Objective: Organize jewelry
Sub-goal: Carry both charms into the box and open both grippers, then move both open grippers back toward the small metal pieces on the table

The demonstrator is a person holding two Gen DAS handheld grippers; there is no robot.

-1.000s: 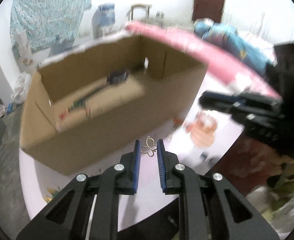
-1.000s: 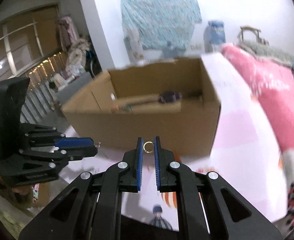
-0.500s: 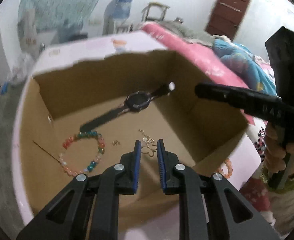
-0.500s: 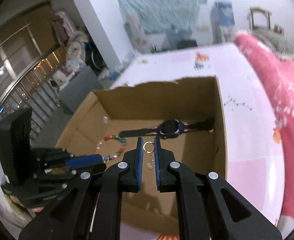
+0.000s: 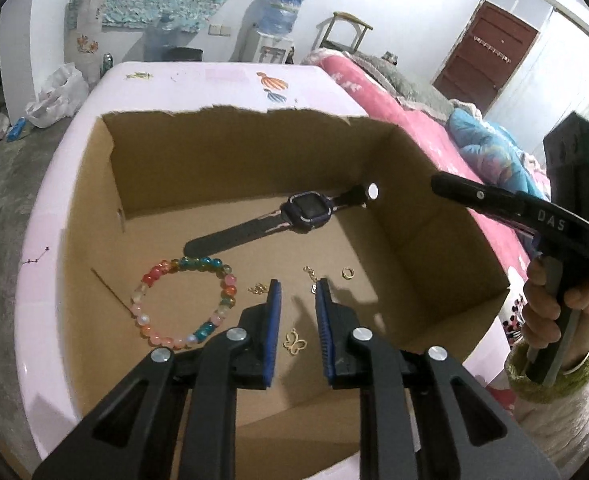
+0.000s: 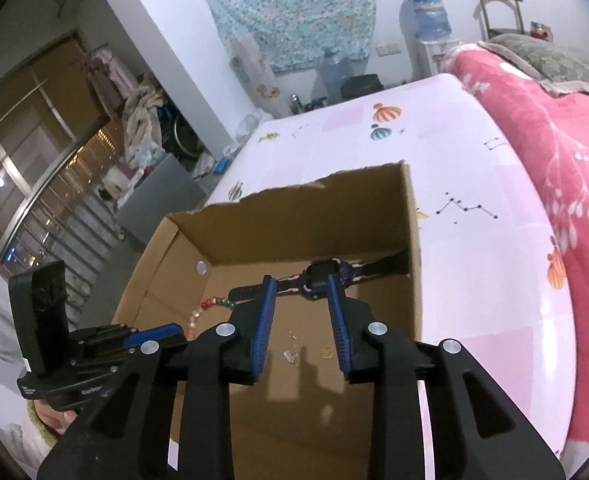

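An open cardboard box [image 5: 446, 208] on the pink table holds a dark watch [image 5: 306, 212], a colourful bead bracelet [image 5: 186, 308], a gold ring [image 5: 347, 273] and a short chain piece [image 5: 312, 278]. My left gripper [image 5: 297, 288] hangs over the box with its jaws opening. A gold butterfly pendant [image 5: 294, 342] lies loose on the box floor under the gap. My right gripper [image 6: 300, 284] is also above the box [image 6: 412, 240], jaws opening and nothing between them. The ring [image 6: 326, 353] lies on the floor below it, with the watch [image 6: 320, 276] beyond.
A pink bedspread [image 6: 554, 128] runs along the right of the table [image 6: 474, 168]. A hand [image 5: 550, 312] holds the right gripper's handle beside the box's right wall. A water dispenser [image 5: 278, 20] and a chair stand by the far wall.
Both grippers moved from in front of the box to above its inside. Their jaws opened: the butterfly left the left one and the ring left the right one, both now lying in the box.
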